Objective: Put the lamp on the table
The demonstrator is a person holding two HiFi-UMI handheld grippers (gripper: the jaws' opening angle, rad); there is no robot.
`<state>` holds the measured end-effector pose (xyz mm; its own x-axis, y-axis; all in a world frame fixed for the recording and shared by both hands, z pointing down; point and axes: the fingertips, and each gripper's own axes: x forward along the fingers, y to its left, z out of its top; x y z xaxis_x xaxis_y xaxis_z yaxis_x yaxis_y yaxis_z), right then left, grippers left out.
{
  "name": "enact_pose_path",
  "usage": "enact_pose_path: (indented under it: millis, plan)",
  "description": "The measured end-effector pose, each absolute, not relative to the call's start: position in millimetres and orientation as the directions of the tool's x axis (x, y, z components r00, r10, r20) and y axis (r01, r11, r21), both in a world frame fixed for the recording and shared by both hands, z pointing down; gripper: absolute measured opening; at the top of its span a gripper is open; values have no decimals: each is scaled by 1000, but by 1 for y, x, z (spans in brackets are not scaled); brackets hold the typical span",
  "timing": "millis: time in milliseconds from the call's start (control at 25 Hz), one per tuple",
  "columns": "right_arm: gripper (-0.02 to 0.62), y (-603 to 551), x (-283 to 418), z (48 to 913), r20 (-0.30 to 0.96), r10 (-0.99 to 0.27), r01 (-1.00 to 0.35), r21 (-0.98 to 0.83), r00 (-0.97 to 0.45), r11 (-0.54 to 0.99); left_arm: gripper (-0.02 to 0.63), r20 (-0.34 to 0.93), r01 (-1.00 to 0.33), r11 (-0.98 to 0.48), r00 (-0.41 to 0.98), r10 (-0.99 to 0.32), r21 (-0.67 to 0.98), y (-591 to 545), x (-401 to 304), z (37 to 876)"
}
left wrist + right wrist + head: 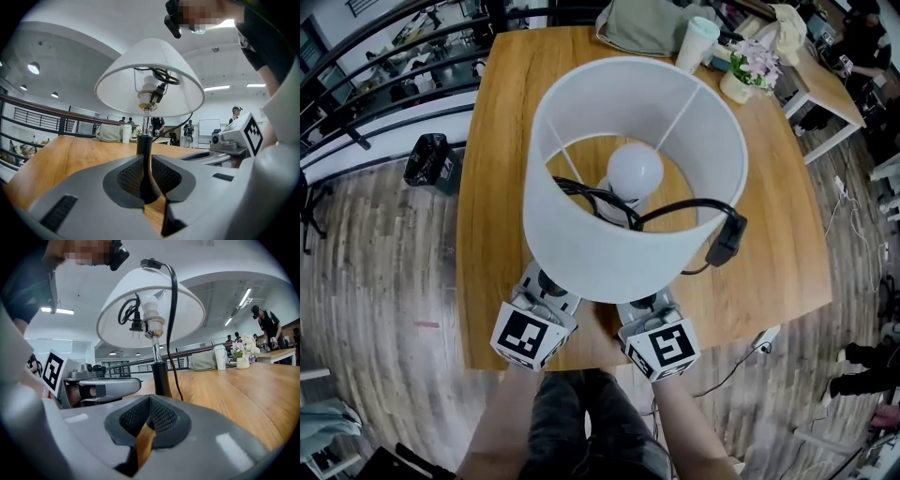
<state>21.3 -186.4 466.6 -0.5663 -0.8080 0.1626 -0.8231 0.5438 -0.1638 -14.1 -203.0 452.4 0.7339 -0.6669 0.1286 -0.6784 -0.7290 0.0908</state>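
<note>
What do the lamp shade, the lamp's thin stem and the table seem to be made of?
Lamp shade: probably white fabric or paper, matte, because light glows softly through its wall.
Stem: likely polished metal, because it shines with bright reflections.
Table: wood or wood veneer with a smooth finish, shown by its warm colour and long grain lines.

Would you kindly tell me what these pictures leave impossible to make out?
- Left gripper view: the left gripper hides whether the lamp's base touches the table.
- Head view: the lampshade hides that base.
- Head view: the cup is too small to read any print.
</note>
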Motion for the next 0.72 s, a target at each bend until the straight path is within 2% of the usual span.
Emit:
enact_pose_path:
  millis: [160, 720]
  plan:
    - [8, -168, 20, 460, 154, -795, -809, -151, -587, 568, -2, 136, -710, -699, 704, -697, 93, -184, -18, 455]
    - [7, -90, 33, 391, 82, -781, -784, -120, -620, 610, -3, 113, -773, -622, 634, -765, 124, -100, -13, 407]
